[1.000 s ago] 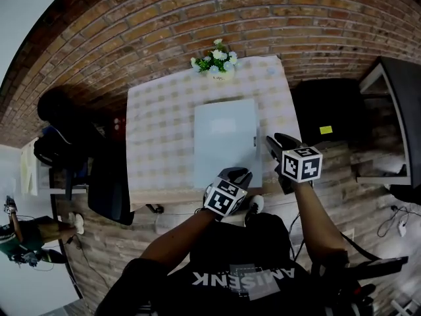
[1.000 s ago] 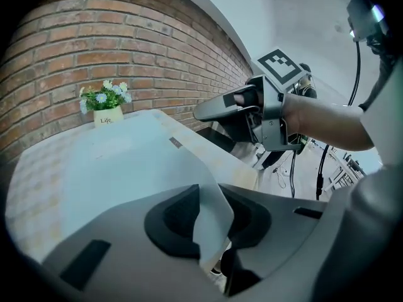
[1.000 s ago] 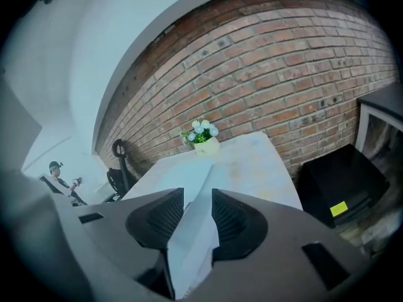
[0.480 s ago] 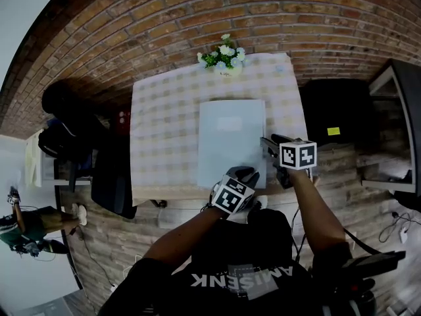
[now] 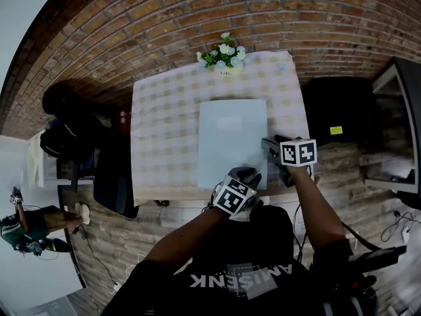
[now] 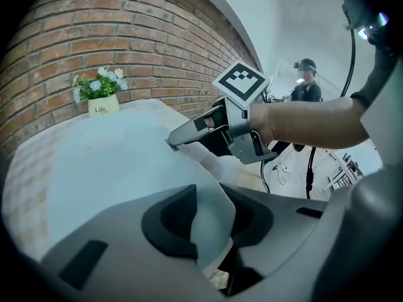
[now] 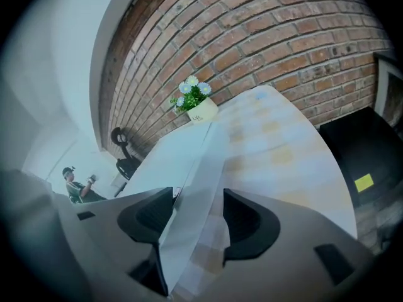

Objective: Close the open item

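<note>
One pale folder (image 5: 231,133) lies flat on the checked surface (image 5: 164,124) near the single flower pot (image 5: 225,61), two grippers at its near edge: left gripper (image 6: 211,218) opening narrowly, right gripper (image 7: 195,222) opening wide, folder edge loose between each.

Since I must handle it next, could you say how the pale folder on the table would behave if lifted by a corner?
The folder is probably floppy: its near corner curls in the left gripper view. Likely light, being thin. Lying flat on the checked cloth, it should slide rather than tip.
</note>
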Available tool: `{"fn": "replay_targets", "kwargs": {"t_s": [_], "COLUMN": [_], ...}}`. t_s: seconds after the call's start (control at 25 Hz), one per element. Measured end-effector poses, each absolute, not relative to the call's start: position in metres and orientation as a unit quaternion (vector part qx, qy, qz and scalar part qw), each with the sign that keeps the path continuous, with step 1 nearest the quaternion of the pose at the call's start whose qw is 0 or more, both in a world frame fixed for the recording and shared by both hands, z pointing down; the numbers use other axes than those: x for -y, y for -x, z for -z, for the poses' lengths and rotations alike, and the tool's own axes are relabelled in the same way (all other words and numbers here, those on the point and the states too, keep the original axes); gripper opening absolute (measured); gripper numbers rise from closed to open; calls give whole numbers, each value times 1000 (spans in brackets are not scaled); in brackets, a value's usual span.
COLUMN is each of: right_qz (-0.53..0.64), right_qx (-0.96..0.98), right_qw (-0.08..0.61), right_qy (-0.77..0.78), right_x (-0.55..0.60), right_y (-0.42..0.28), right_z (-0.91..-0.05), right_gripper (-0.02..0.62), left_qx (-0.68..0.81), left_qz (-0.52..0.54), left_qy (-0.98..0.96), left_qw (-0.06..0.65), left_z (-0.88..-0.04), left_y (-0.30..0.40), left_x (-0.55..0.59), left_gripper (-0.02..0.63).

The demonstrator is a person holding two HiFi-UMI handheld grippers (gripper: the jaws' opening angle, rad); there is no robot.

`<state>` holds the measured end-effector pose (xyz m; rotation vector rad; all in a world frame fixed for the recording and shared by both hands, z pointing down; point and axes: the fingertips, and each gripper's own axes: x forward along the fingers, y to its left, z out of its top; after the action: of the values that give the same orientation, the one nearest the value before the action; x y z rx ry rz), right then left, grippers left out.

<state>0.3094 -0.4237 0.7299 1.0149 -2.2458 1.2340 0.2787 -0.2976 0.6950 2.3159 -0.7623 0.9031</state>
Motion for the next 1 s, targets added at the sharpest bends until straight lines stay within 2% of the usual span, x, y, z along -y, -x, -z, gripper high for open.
{"fn": "replay_targets", "kwargs": {"t_s": [0.52, 0.6, 0.72, 1.0], "right_qz": [-438, -445, -442, -430], "right_qx": [801, 798, 798, 791], "right_qw": [194, 188, 187, 189], "right_qy": [-360, -360, -366, -392], "right_x": [426, 425, 424, 423], "right_y": [-313, -314, -315, -316], "right_z": [-734, -735, -733, -729], "right_gripper": [276, 281, 281, 281], "left_qx": [268, 252, 220, 195], "left_qz": [-341, -341, -342, -313], "left_qy": [-862, -870, -881, -894], "left_qw": [261, 254, 242, 256], "left_z": [-697, -697, -697, -695], "left_y": [-284, -287, -294, -294], "left_x": [295, 290, 280, 275], "left_gripper": [129, 161, 243, 286]}}
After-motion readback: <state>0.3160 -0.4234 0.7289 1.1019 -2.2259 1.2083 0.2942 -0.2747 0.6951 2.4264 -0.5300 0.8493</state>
